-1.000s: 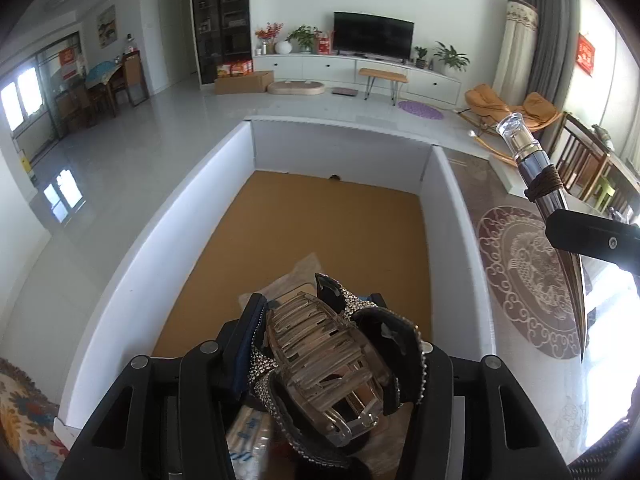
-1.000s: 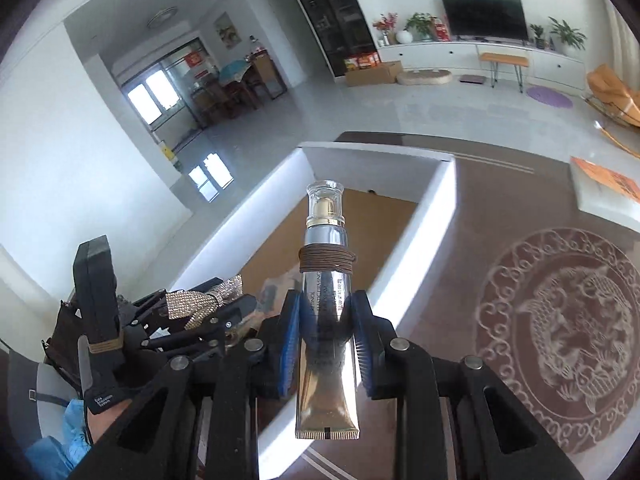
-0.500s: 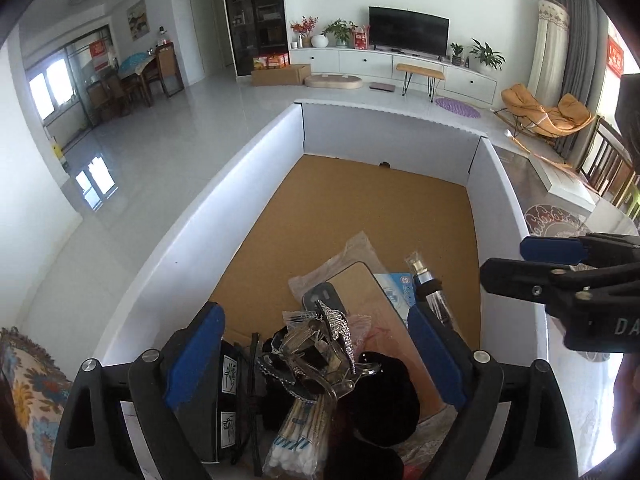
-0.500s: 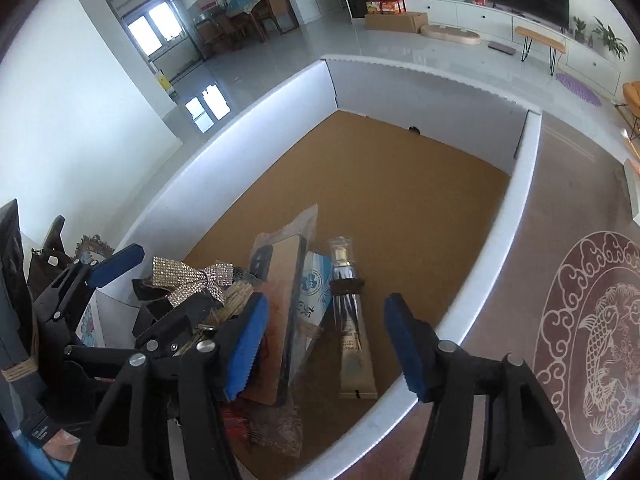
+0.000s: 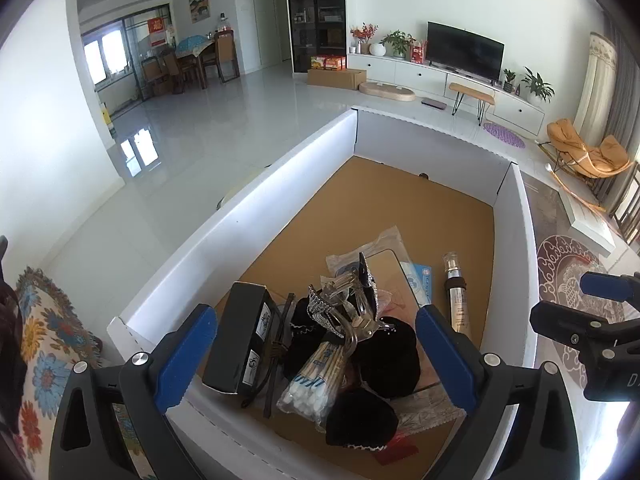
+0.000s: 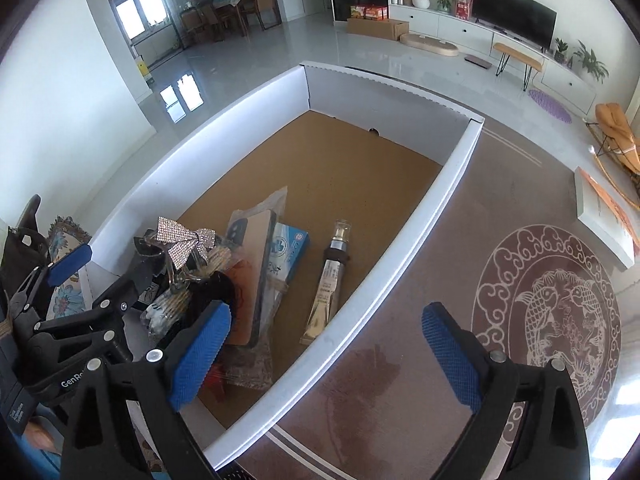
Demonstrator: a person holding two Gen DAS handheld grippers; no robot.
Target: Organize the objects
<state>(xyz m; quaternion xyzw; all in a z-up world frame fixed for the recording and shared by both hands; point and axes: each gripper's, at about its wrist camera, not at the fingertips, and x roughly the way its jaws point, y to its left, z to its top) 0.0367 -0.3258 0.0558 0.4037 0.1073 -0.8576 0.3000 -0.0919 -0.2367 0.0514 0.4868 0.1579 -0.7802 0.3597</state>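
A white-walled box (image 5: 256, 200) with a brown cardboard floor holds a pile at its near end. A rhinestone hair clip (image 5: 348, 304) lies on top of black pouches (image 5: 384, 348), beside a cotton swab pack (image 5: 316, 372) and a black box (image 5: 244, 340). My left gripper (image 5: 316, 344) hovers above this pile, jaws opening wide, nothing between the pads. A silver-gold tube (image 6: 332, 280) lies flat on the box floor next to a blue packet (image 6: 290, 252) and a bagged phone case (image 6: 256, 272). My right gripper (image 6: 326, 354) is over the box's right wall (image 6: 400, 252), jaws opening, holding nothing.
The box stands on a brown table top with a koi medallion (image 6: 548, 308). A white and orange book (image 6: 604, 216) lies at its far right. A floral cloth (image 5: 44, 340) sits left of the box. Living-room floor and furniture lie beyond.
The left jaws spread and let go of the hair clip, which now rests on the pile. The right jaws let go of the tube, which now lies in the box.
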